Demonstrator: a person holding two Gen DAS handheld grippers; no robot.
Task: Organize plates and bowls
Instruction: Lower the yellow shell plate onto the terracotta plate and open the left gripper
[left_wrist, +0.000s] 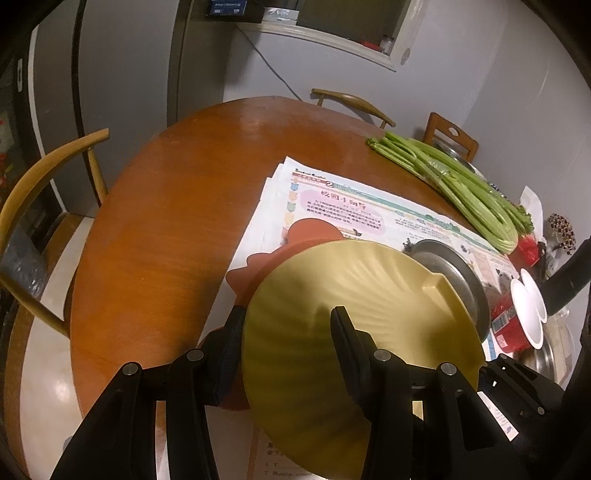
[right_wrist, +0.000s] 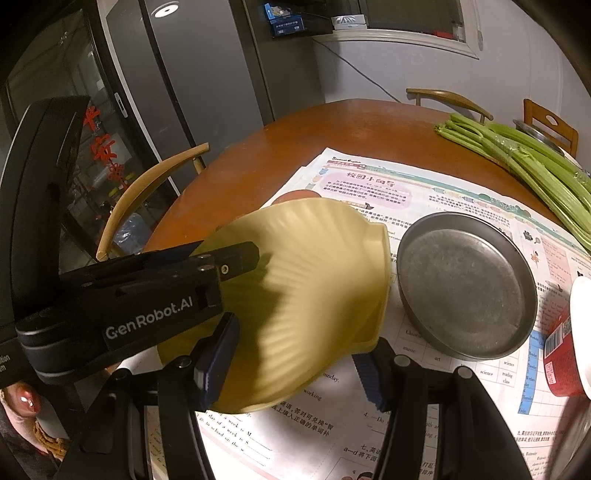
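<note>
A yellow shell-shaped plate (left_wrist: 351, 332) (right_wrist: 306, 266) hangs tilted above the newspaper. My left gripper (left_wrist: 288, 314) is shut on its rim, one finger over the ribbed face and the other behind it. In the right wrist view it reaches in from the left (right_wrist: 243, 258). My right gripper (right_wrist: 306, 332) holds the plate's near edge between its blue pads, which rest against it. A grey metal plate (right_wrist: 465, 284) (left_wrist: 454, 273) lies on the newspaper just right of the yellow one. An orange-brown flower-shaped plate (left_wrist: 306, 236) lies under and beyond it.
The round wooden table (left_wrist: 166, 221) carries a spread newspaper (right_wrist: 406, 192), a bunch of celery (left_wrist: 461, 184) at the far right, and a red cup (right_wrist: 561, 354) beside a white dish (left_wrist: 528, 302). Wooden chairs (left_wrist: 44, 177) ring the table. A fridge stands behind.
</note>
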